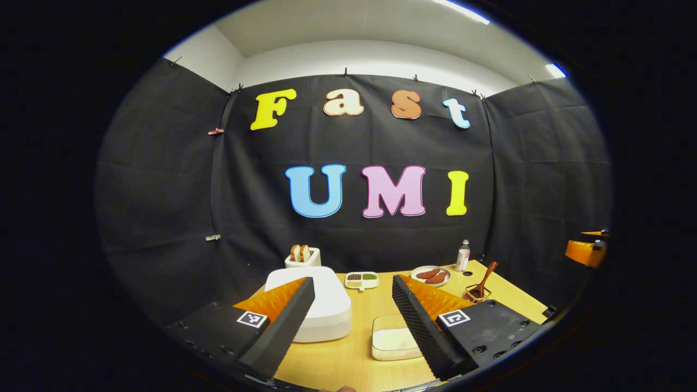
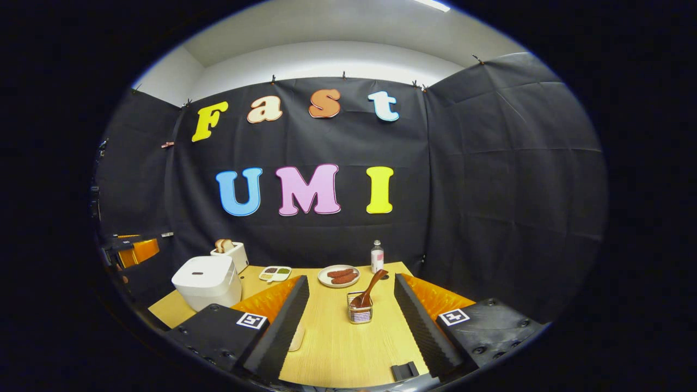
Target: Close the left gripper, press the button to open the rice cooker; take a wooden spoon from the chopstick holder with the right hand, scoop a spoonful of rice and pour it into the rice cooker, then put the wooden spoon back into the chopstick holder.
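Observation:
The white rice cooker [image 1: 318, 305] stands with its lid down, just beyond my left gripper [image 1: 353, 284], which is open and holds nothing. A shallow white dish of rice [image 1: 392, 338] lies to the right of the cooker, partly behind one finger. The wooden spoon [image 1: 484, 277] leans in the wire chopstick holder [image 1: 476, 295] farther right. In the right gripper view, the spoon [image 2: 370, 287] and holder [image 2: 360, 314] sit straight ahead of my open, empty right gripper [image 2: 351, 280], well beyond its fingertips. The cooker [image 2: 207, 280] is at the left there.
At the back of the wooden table [image 2: 337, 348] stand a toaster with bread [image 2: 231, 253], a small divided dish [image 2: 275, 273], a plate of sausages [image 2: 338, 276] and a bottle [image 2: 377, 257]. A small black object [image 2: 405, 371] lies near the front edge. Black cloth walls enclose the table.

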Available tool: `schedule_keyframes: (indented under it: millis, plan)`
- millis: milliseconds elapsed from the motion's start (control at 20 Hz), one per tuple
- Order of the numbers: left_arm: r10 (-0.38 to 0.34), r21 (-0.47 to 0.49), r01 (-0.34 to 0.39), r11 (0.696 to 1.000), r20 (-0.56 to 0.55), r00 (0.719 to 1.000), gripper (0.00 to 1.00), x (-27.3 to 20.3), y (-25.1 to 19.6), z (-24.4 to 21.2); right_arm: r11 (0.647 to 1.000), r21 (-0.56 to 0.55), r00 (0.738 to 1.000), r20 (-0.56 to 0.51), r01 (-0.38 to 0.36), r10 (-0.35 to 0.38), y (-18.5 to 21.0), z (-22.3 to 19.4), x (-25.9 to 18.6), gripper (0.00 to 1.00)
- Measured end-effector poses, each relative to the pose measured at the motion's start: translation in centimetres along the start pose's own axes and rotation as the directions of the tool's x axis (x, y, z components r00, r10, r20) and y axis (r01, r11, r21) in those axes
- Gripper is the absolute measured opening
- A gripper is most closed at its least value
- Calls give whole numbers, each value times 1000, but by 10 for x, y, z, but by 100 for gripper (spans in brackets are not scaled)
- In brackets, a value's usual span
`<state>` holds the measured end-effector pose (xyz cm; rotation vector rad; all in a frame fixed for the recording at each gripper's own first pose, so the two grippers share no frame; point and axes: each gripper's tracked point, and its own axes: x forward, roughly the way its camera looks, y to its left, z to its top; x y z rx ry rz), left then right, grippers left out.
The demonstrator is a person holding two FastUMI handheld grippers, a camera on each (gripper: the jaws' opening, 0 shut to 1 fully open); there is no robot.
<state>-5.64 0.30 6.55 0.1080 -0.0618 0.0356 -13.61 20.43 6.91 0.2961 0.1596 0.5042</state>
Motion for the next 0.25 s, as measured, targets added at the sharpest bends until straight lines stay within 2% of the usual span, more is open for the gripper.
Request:
schedule_keyframes:
  millis: [250]
  plan:
    - [-36, 14, 35, 999, 39, 999, 98, 19, 1, 11, 999, -34, 1000, 19, 8, -8, 15, 4, 21, 98]
